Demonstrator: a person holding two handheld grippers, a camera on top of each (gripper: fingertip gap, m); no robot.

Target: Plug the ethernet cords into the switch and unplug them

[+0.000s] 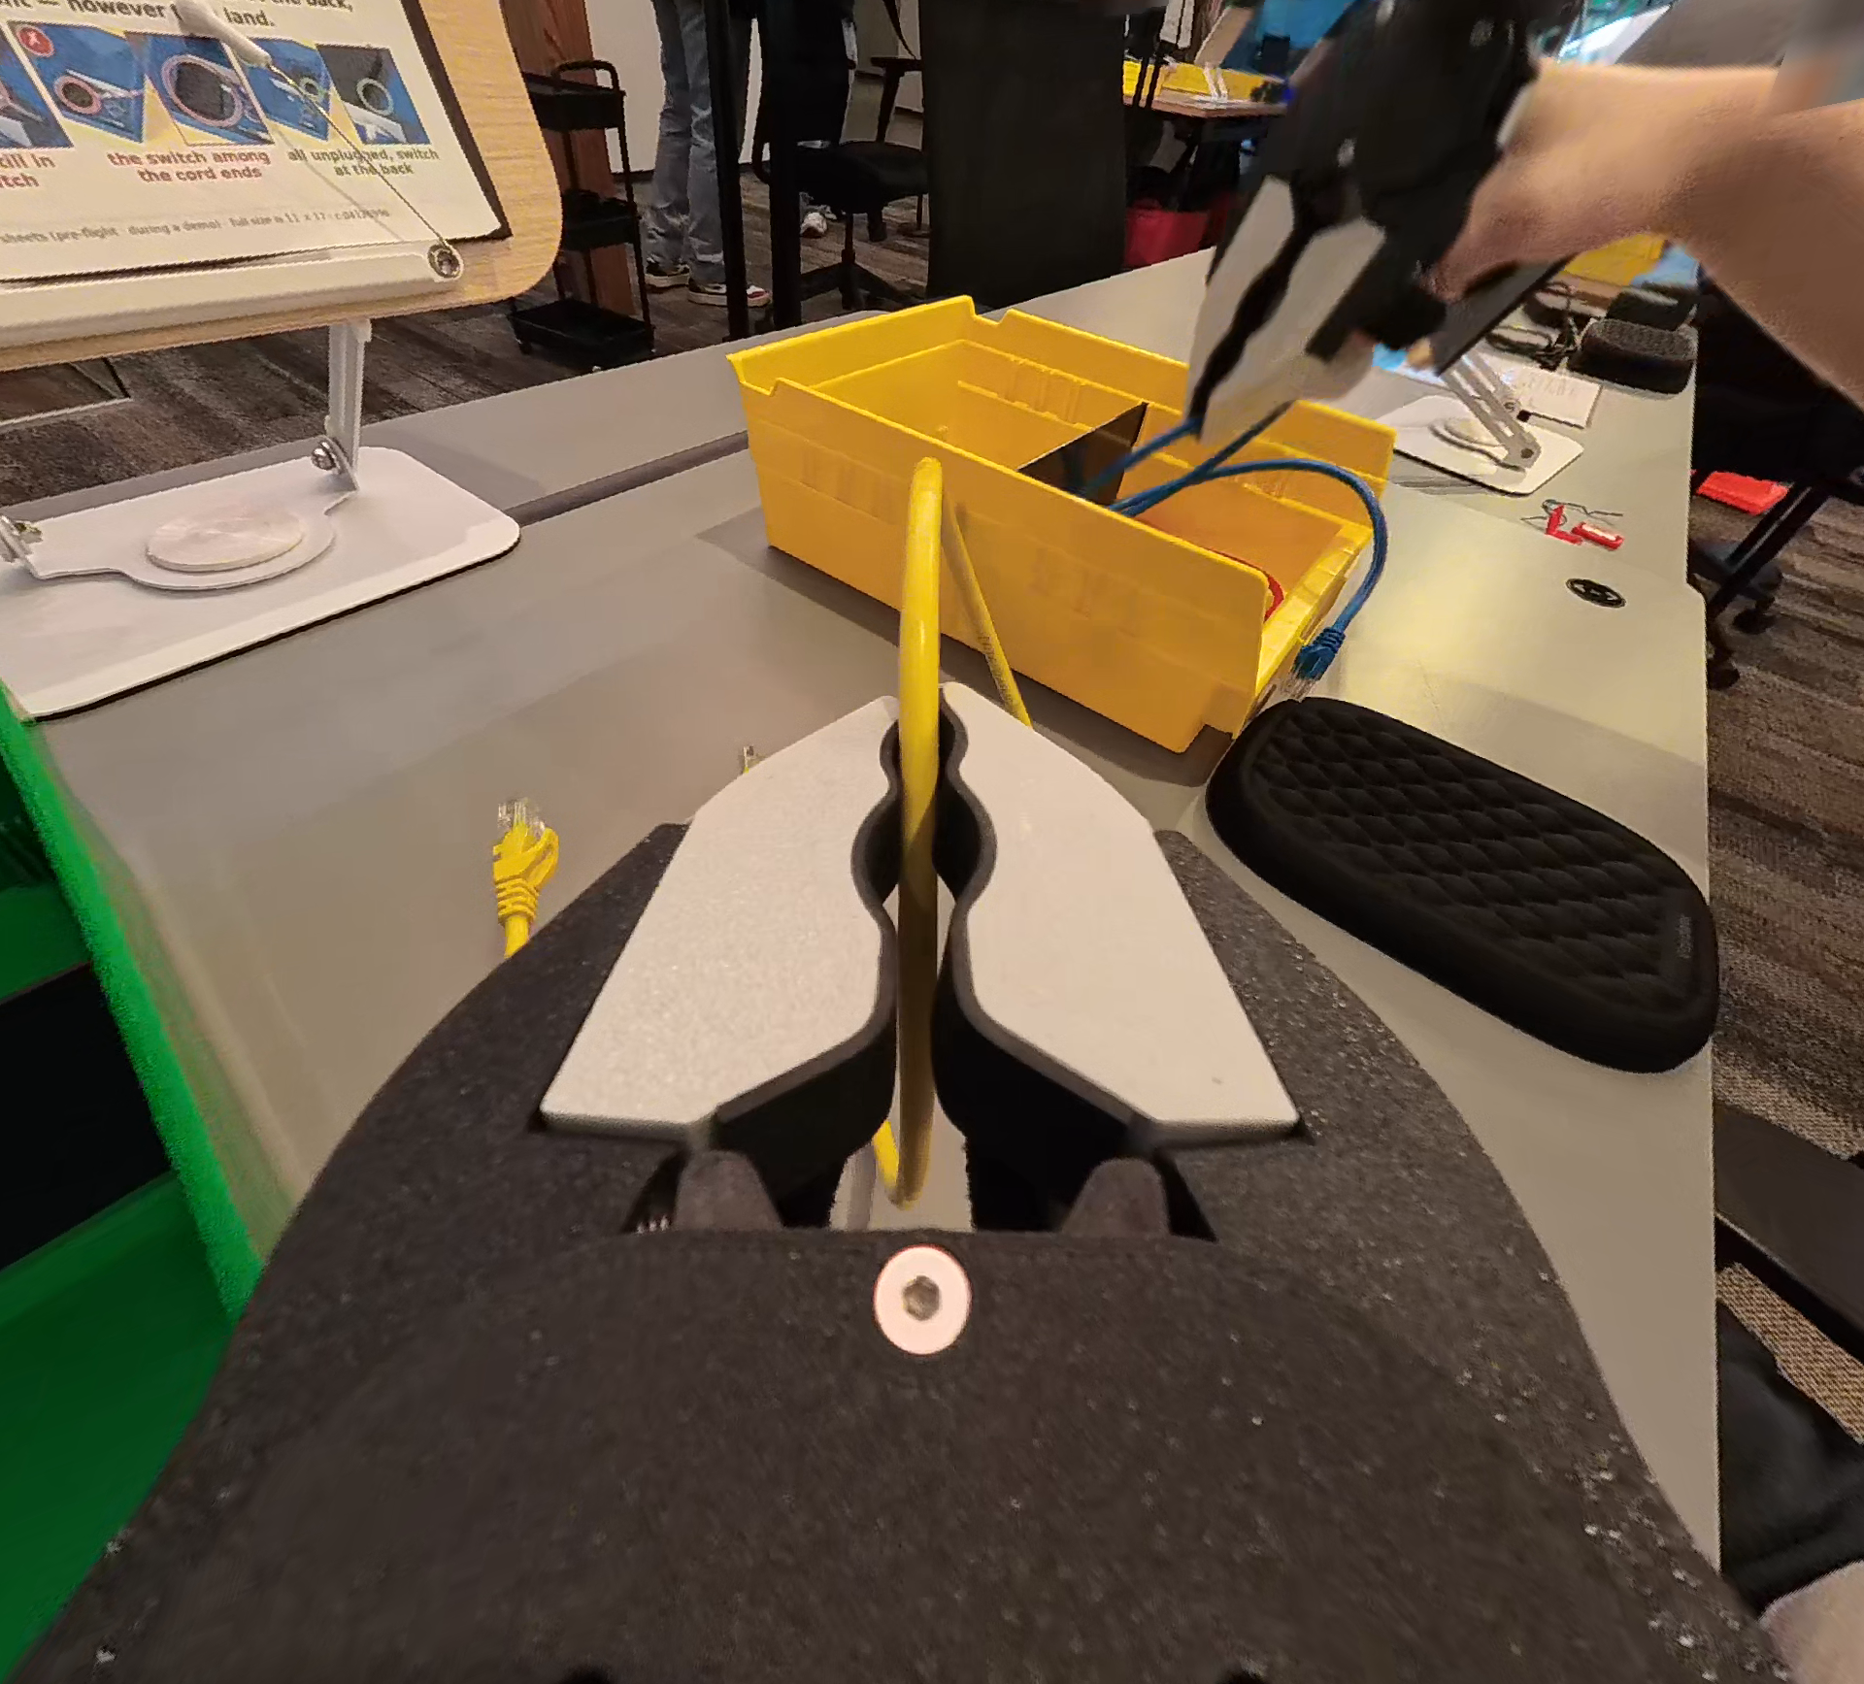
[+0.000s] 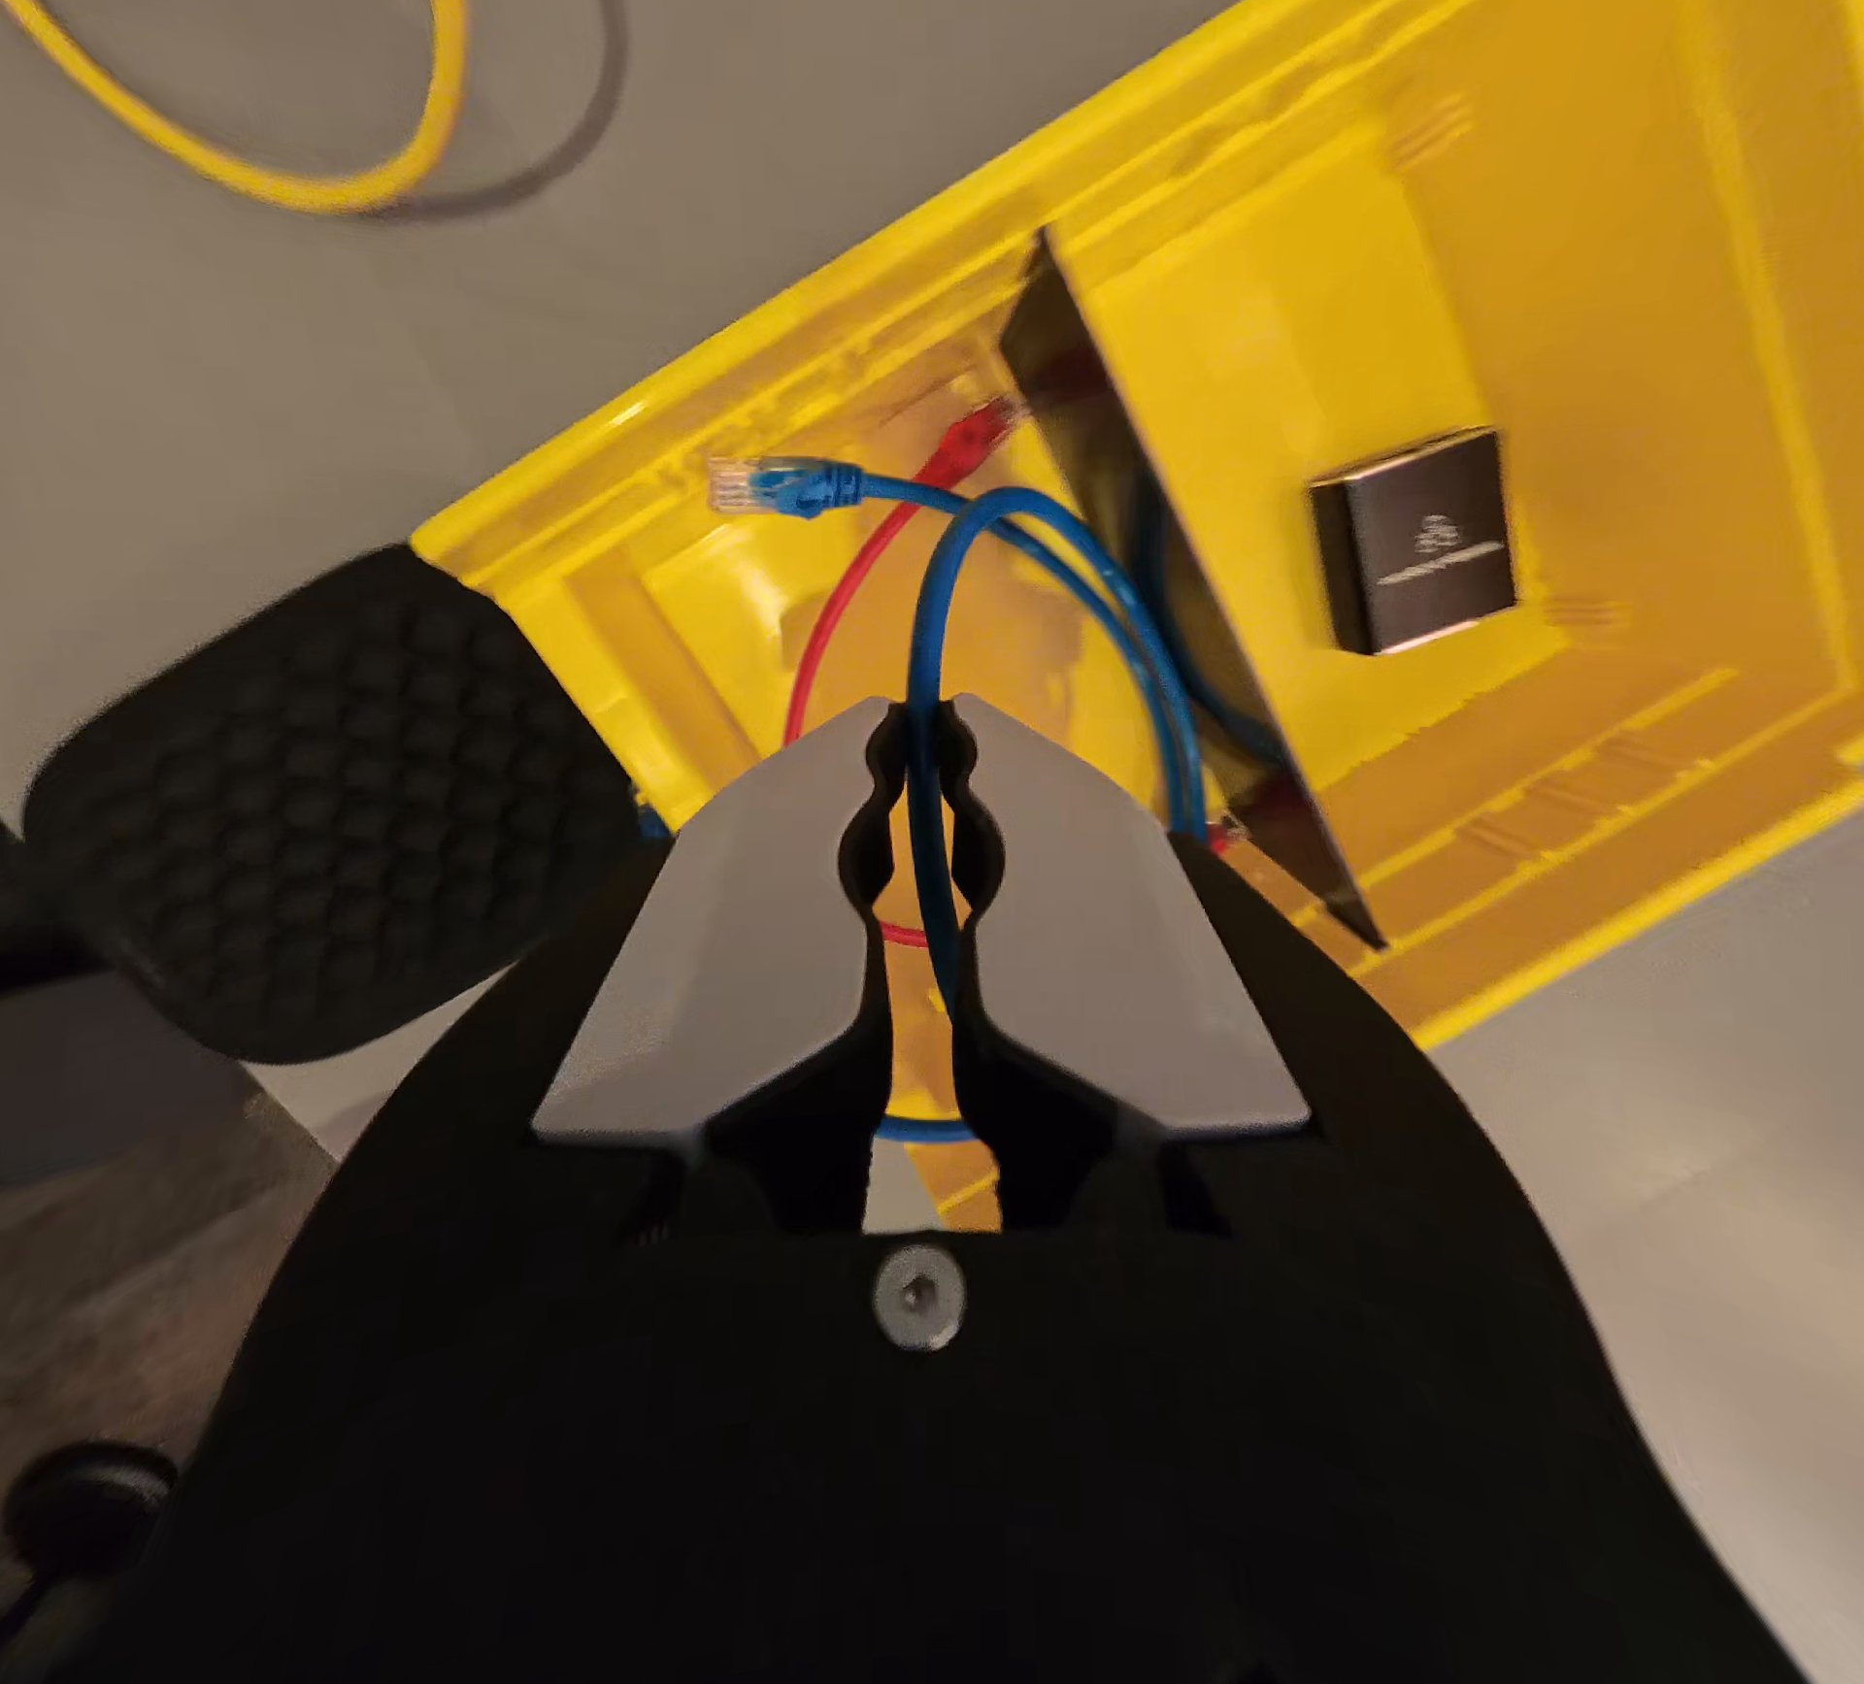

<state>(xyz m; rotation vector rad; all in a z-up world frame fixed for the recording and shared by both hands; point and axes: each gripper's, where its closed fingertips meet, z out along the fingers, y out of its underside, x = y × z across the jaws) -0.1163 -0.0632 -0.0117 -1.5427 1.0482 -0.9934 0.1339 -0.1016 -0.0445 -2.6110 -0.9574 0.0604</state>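
**Three cords, one switch, one bin**

I am counting three cords — one yellow cord (image 1: 920, 627), one blue cord (image 2: 933, 627) and one red cord (image 2: 837, 627) — plus one switch (image 2: 1412, 541) and one yellow bin (image 1: 1009, 547) with a single dark divider (image 2: 1190, 587).

My left gripper (image 1: 920, 718) is clamping the yellow cord, its fingers (image 1: 787, 910) pressing on it from both sides while the cord is arching up over them toward the bin. One yellow plug (image 1: 522, 849) is lying on the table beside me.

My right gripper (image 2: 920, 708) is pinching a loop of the blue cord over the bin, fingers (image 2: 1069, 910) closing snugly on it.

Only the right wrist view is showing the switch — a small dark box lying alone in the compartment beyond the divider, with no cord in it — and the red cord curling on the bin floor with the blue plug (image 2: 787, 486) near the bin wall. Only the left wrist view is showing the other gripper from outside, held by a hand (image 1: 1614, 204).

The grey table (image 1: 504, 678) is also carrying a black wrist pad (image 1: 1463, 879) just beside the bin and an instruction sheet on a white stand (image 1: 252, 526). A green bin (image 1: 91, 1131) is sitting at its left edge. Beyond, an office room with desks and people standing.
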